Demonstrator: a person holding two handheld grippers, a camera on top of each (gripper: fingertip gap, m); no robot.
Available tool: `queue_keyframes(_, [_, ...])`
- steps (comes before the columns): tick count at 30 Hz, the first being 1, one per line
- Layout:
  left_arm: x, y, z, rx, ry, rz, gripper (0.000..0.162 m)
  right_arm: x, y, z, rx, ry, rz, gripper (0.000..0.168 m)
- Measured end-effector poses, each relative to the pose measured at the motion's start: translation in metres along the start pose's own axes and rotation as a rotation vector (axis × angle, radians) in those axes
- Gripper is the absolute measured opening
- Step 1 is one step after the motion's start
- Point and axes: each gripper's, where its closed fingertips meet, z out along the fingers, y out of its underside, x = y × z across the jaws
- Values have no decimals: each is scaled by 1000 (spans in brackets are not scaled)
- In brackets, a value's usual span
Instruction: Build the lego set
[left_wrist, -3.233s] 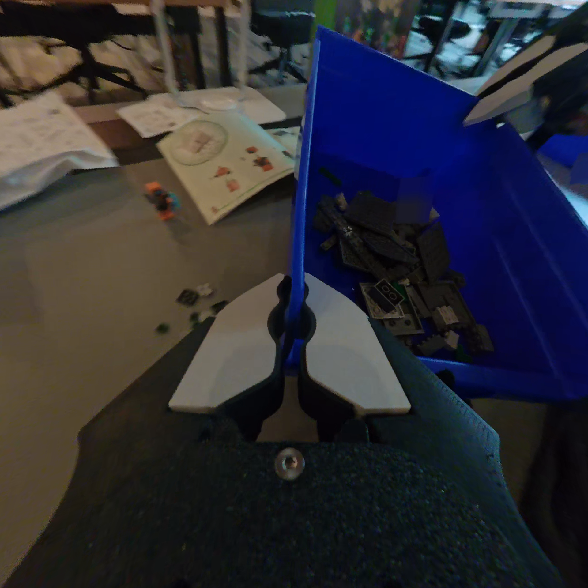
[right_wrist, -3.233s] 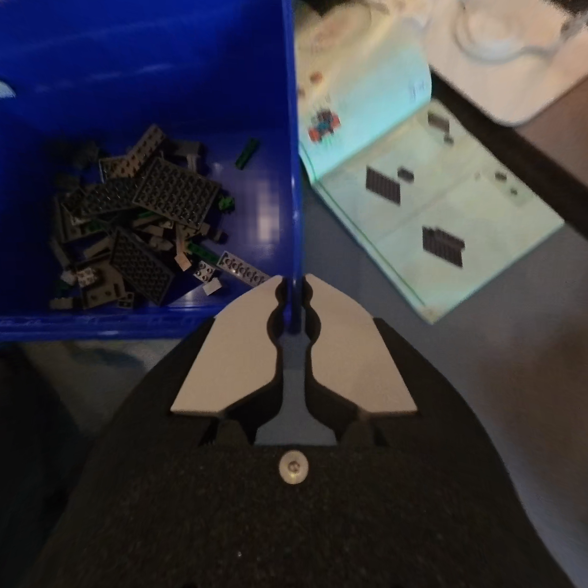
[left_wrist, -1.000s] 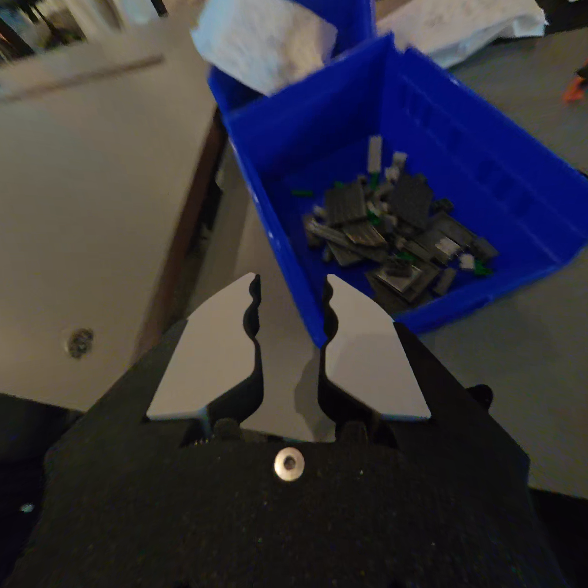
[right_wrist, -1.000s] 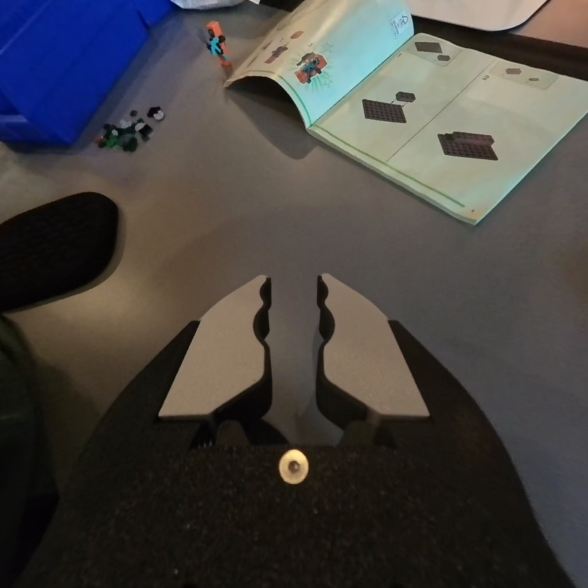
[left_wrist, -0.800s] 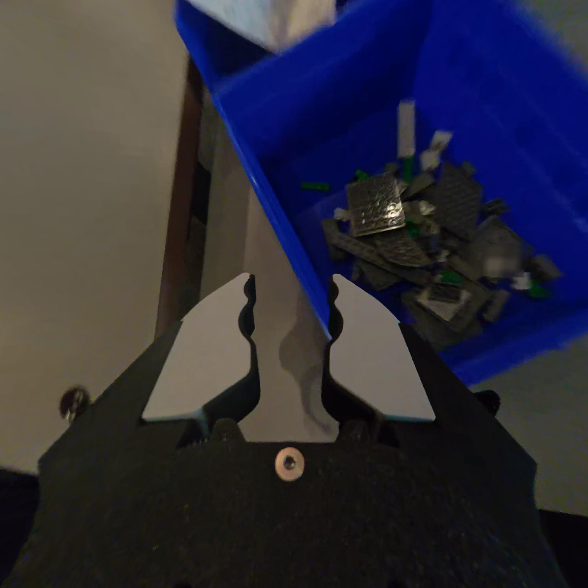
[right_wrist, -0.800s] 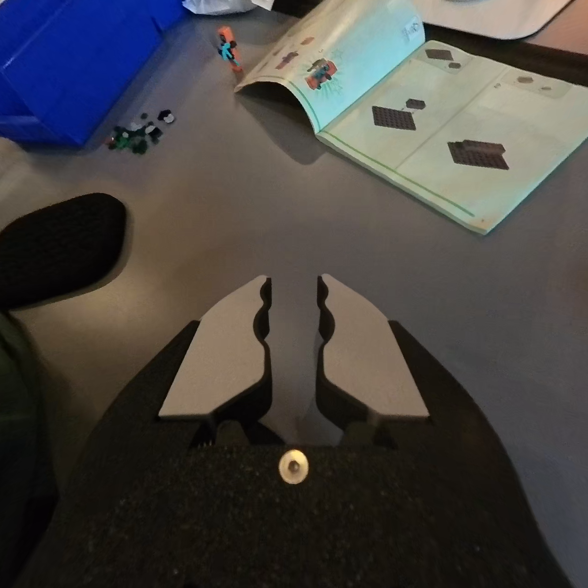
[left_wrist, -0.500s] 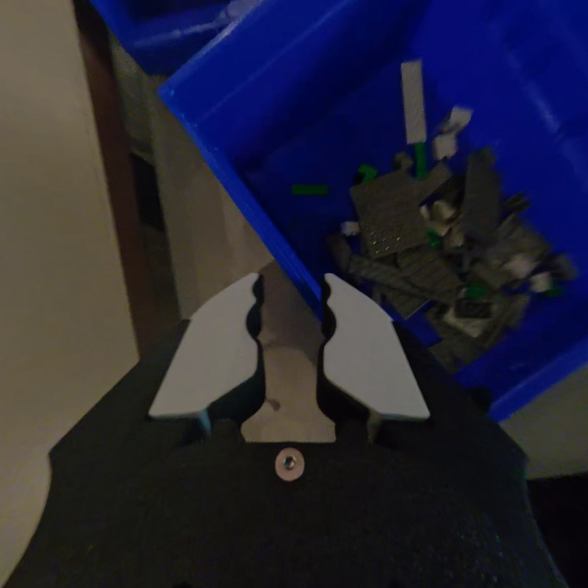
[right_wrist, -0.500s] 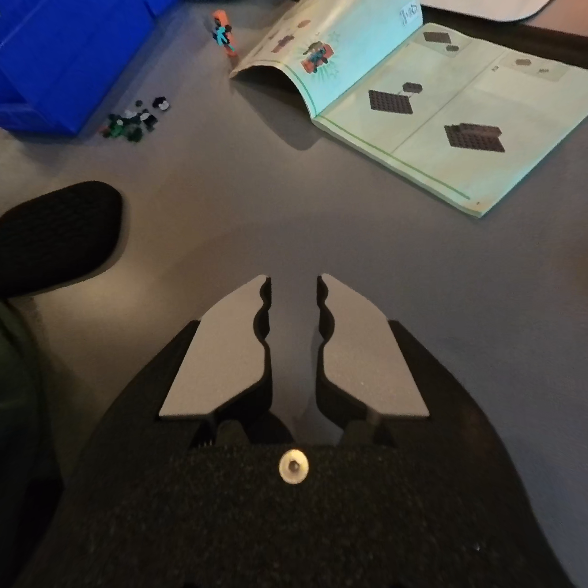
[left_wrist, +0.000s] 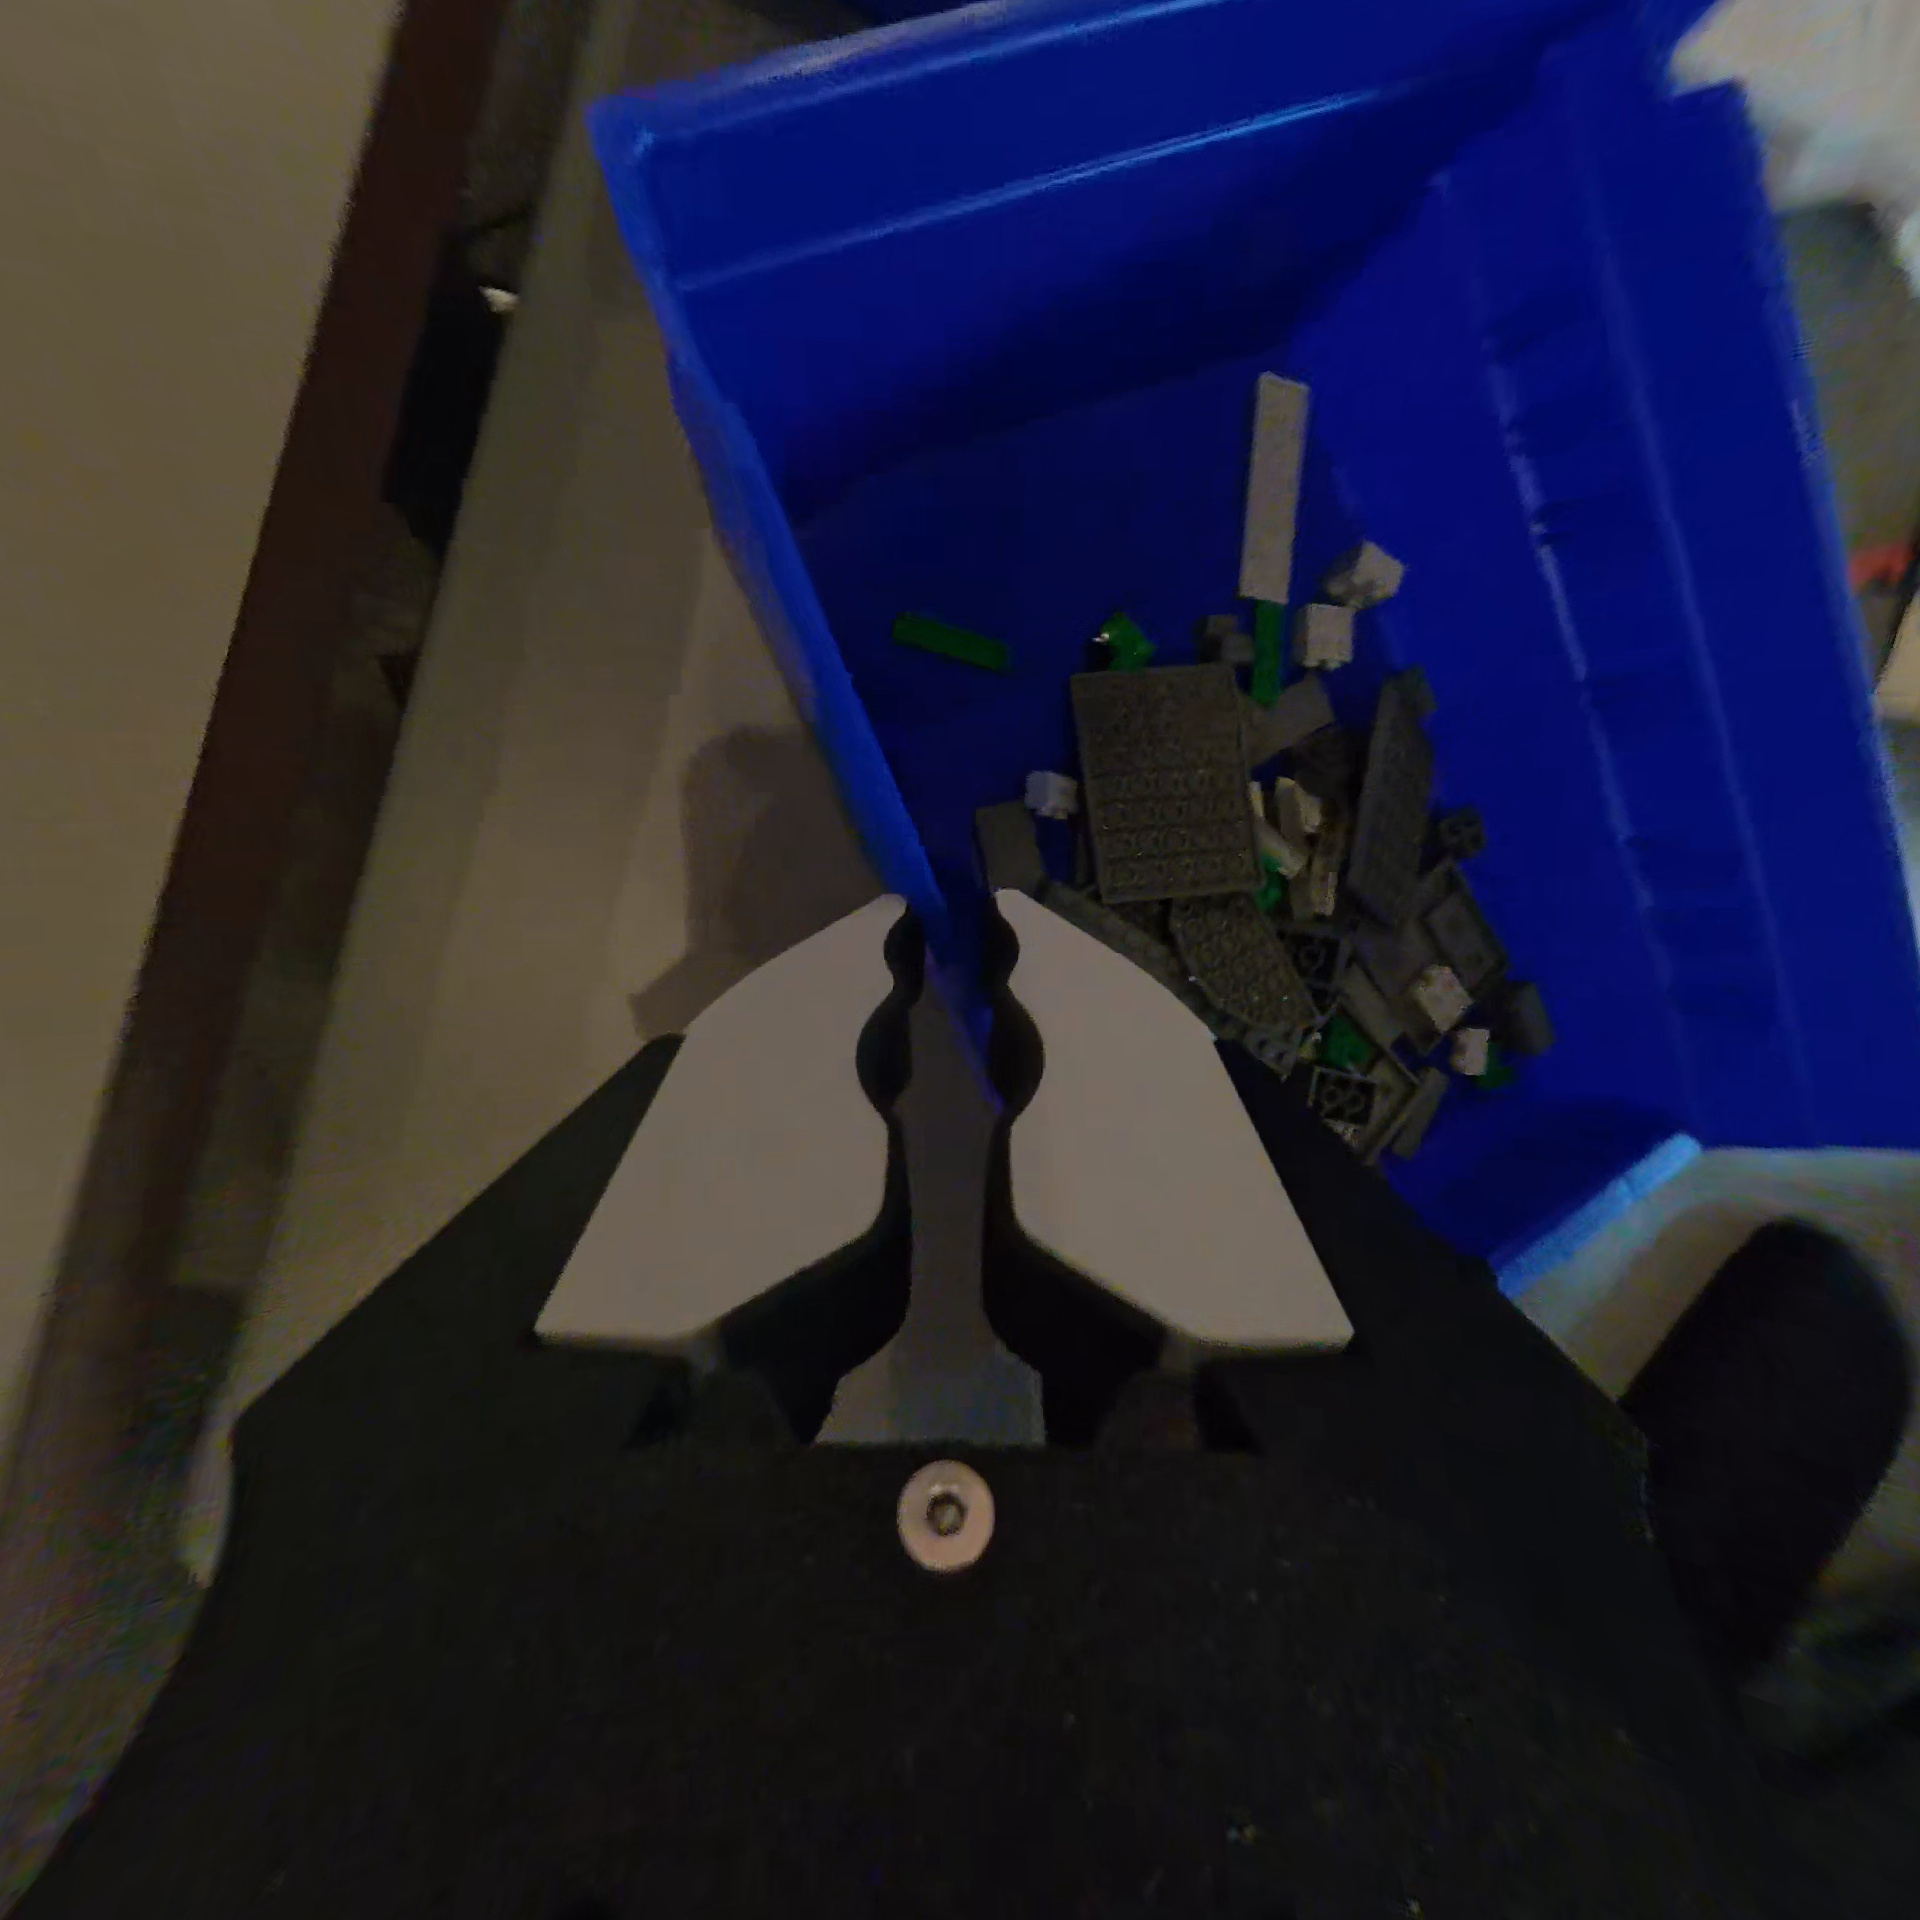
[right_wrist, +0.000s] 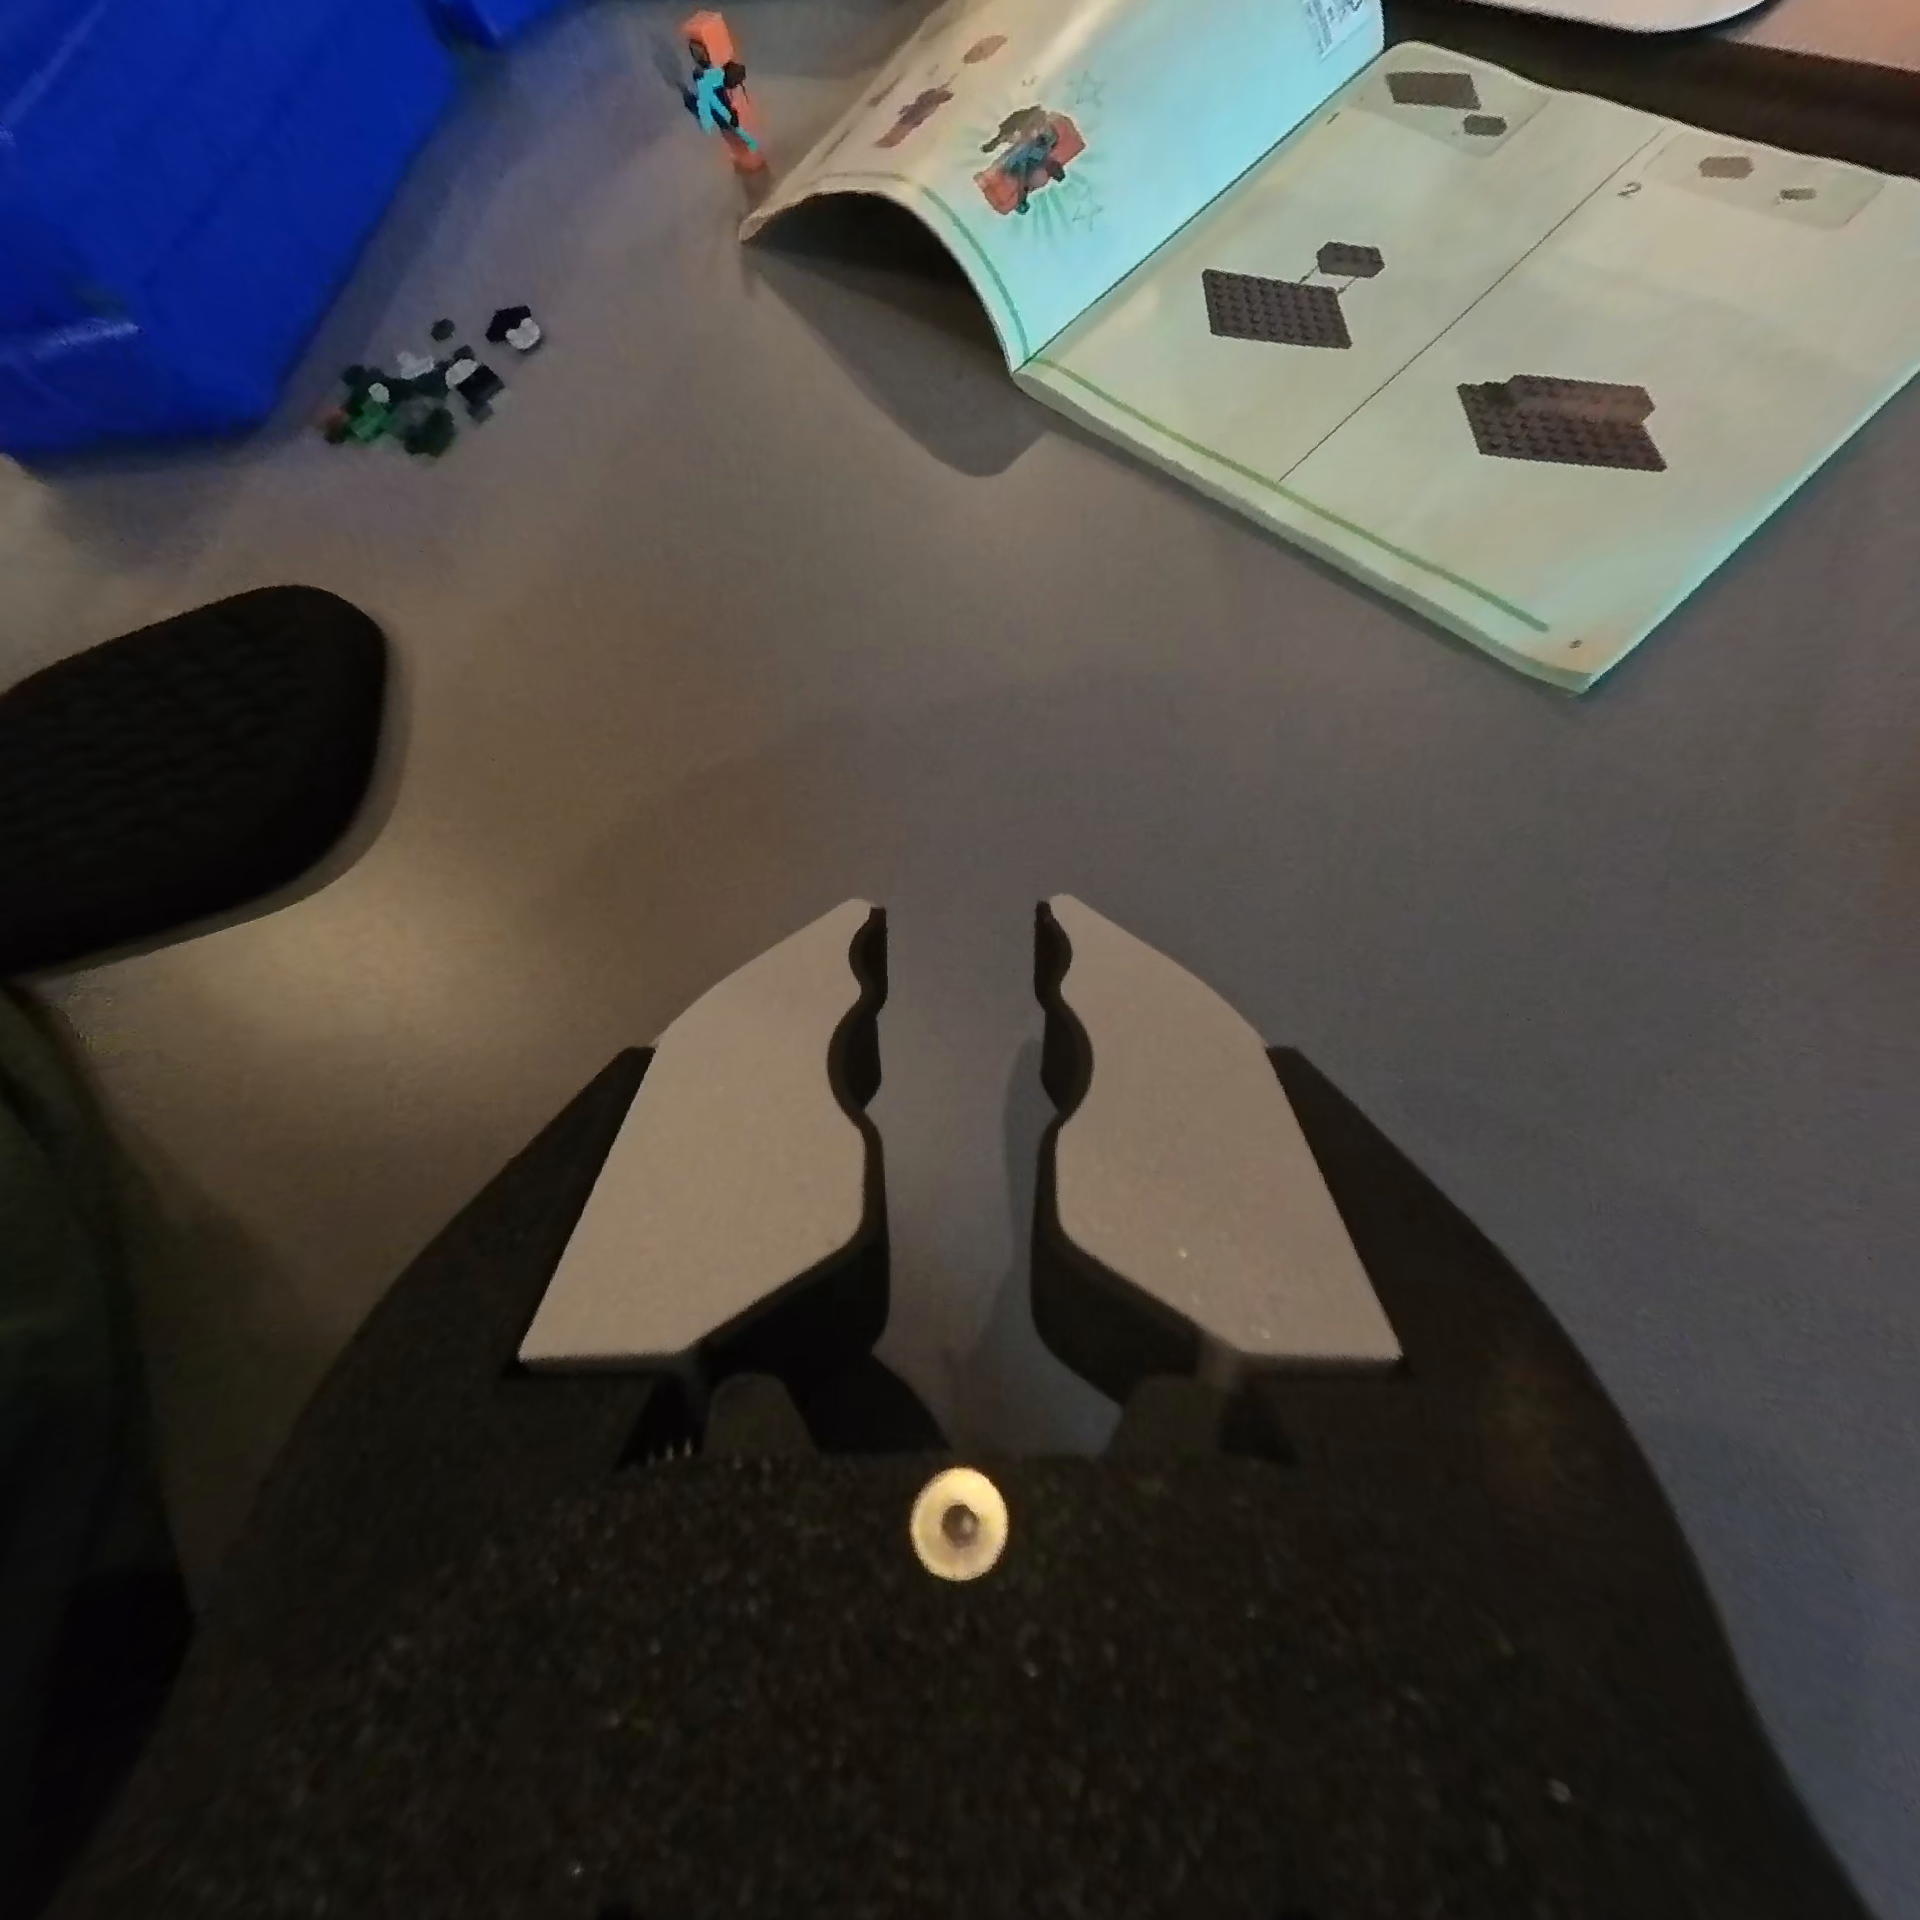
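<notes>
At the near corner of the blue bin (left_wrist: 1039, 249), your left gripper (left_wrist: 951, 914) had its fingers pinching the bin's side wall, with the lego pieces (left_wrist: 1299, 883) heaped inside. You seemed to be fetching parts, with building not yet begun; the next move likely called for dragging or tipping the bin toward the working area. Only the right wrist view showed your right gripper (right_wrist: 958, 914), fingers spread and empty over the tabletop (right_wrist: 1039, 727), plus the open instruction booklet (right_wrist: 1403, 343), a small orange figure (right_wrist: 722, 94) and some loose small pieces (right_wrist: 431, 379) beside the bin.
</notes>
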Motion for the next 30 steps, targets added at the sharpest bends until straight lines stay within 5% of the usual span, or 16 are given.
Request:
queue_keyframes(9, [-6,28,-20,123,-66,-172,12,2,0,4,44,-49,27,26])
queue_keyframes(30, [-6,10,-13,213,-51,-175,15,2,4,-3,40,-51,29,26])
